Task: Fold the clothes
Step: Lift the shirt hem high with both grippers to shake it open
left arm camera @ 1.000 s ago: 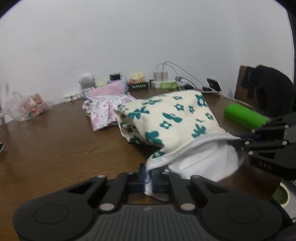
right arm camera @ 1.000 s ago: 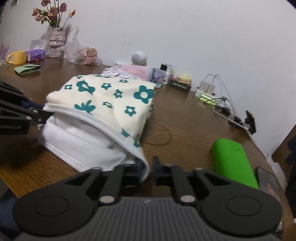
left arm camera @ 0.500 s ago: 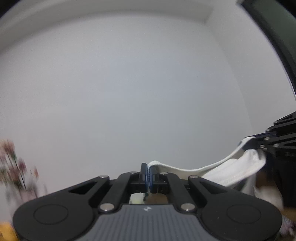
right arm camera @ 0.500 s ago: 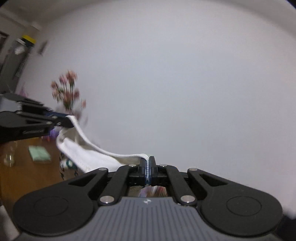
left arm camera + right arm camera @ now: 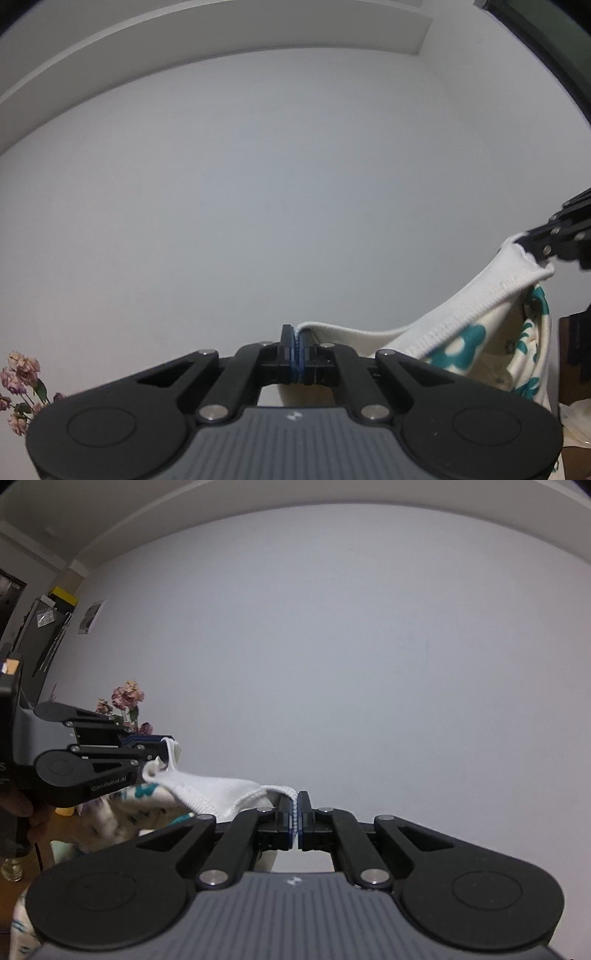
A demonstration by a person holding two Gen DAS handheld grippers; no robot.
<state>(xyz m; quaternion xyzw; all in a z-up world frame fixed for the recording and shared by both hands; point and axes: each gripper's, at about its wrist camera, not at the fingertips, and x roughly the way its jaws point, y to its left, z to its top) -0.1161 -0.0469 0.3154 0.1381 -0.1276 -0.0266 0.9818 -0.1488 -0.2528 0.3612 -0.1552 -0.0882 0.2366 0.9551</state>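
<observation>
The left gripper and right gripper are each gripping 1 end of the cream teal-flowered knit garment's white hem, which is sagging left-to-right between them.

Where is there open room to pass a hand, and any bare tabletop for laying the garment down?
Open: the air above the white hem, between left gripper and right gripper, against the wall. Crowded: below the hem, where the floral garment hangs, and near the flowers. Tabletop barely shows; cannot judge.

both hand-held grippers have lifted the floral garment off the table.
</observation>
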